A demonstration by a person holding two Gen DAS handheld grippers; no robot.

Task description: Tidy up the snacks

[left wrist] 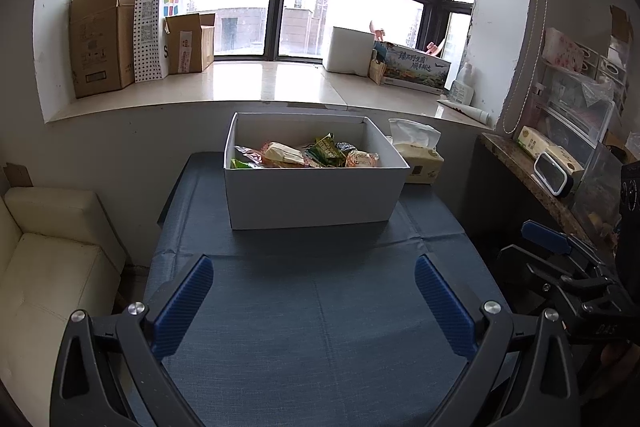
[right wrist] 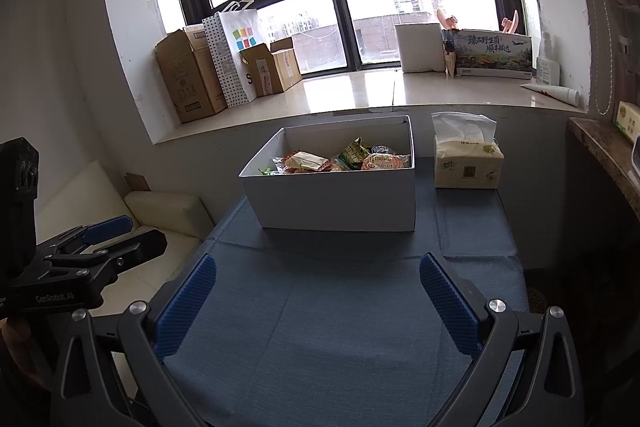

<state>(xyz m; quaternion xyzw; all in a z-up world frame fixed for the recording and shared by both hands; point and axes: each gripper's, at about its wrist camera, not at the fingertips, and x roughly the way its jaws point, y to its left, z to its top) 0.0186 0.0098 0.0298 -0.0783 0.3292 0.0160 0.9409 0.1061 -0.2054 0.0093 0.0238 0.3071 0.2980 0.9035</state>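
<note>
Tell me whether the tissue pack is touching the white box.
Apart. The right wrist view shows a strip of blue tablecloth between the white box and the tissue pack.

We read "GenRobot.AI" on the left tongs [right wrist: 106,231], and "臻品野生菌 顺丰鲜达" on the printed box [right wrist: 494,57] on the windowsill. The snack wrappers' print is too small for us.

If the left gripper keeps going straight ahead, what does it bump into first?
Probably the near wall of the white cardboard box of snacks; the open left gripper points at it across bare blue tablecloth.
</note>
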